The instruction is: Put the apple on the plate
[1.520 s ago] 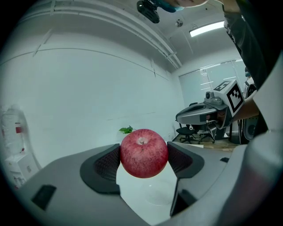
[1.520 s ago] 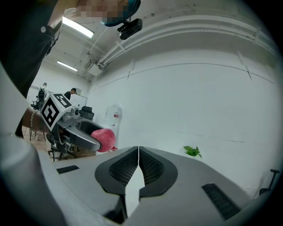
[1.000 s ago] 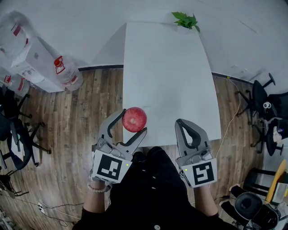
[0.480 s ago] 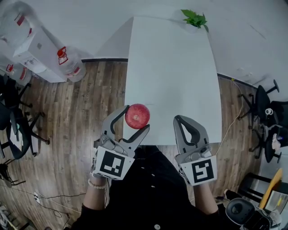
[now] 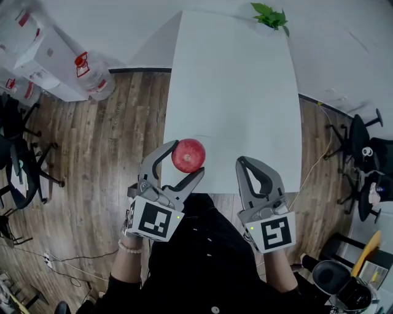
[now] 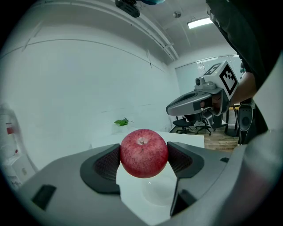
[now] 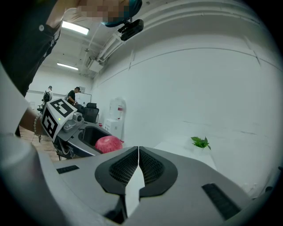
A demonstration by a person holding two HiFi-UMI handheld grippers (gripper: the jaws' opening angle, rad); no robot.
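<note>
A red apple [image 5: 188, 155] is held between the jaws of my left gripper [image 5: 187, 158], just above the near left corner of the white table [image 5: 233, 92]. In the left gripper view the apple [image 6: 143, 153] fills the gap of the left gripper [image 6: 143, 154], both pads pressed on its sides. Beneath it a faint white round plate [image 6: 161, 192] shows on the tabletop. My right gripper [image 5: 245, 163] hovers at the table's near edge, right of the apple. The right gripper [image 7: 138, 150] is shut with nothing inside, and from there the apple [image 7: 108, 144] appears to the left.
A small green plant [image 5: 272, 17] stands at the table's far end. White boxes and water jugs [image 5: 92, 73] stand on the wooden floor to the left. Office chairs [image 5: 362, 141] crowd the right side.
The left gripper with the apple has moved slightly forward over the table's near corner. The right gripper has hardly moved and stays shut.
</note>
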